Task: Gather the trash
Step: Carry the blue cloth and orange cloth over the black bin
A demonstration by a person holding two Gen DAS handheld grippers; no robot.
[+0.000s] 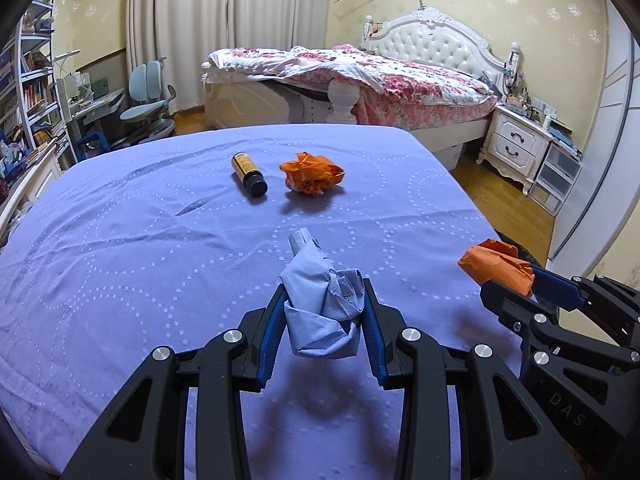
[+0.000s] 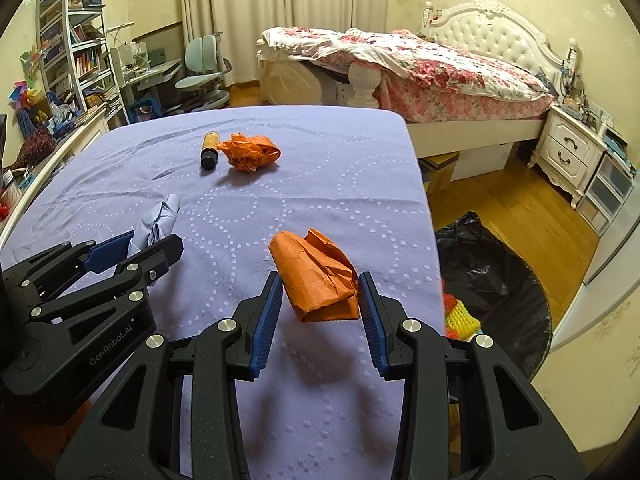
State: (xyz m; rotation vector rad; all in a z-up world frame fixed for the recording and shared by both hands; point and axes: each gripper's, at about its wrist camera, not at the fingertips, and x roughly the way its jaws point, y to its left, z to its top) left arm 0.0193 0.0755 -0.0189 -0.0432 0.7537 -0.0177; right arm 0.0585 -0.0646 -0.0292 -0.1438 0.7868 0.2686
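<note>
Above the purple bed [image 1: 120, 240], left gripper [image 1: 324, 308] clamps a blue paper wad [image 1: 320, 304]; right gripper [image 2: 320, 300] clamps an orange wad [image 2: 316, 280]. Bottle [image 1: 248, 174] and another orange wrapper [image 1: 312, 174] lie farther back. Black bag [image 2: 492, 280] sits right, on floor.

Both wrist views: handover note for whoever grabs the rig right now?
Left claw: shut on the blue paper wad, lifted off the purple sheet.
Right claw: shut on the orange paper wad, also lifted.
On the sheet: the dark bottle lying on its side, the crumpled orange wrapper beside it.
Black trash bag open on the floor off the right edge, some trash inside.
Left to do: drop both wads in the bag, then fetch bottle and wrapper.
</note>
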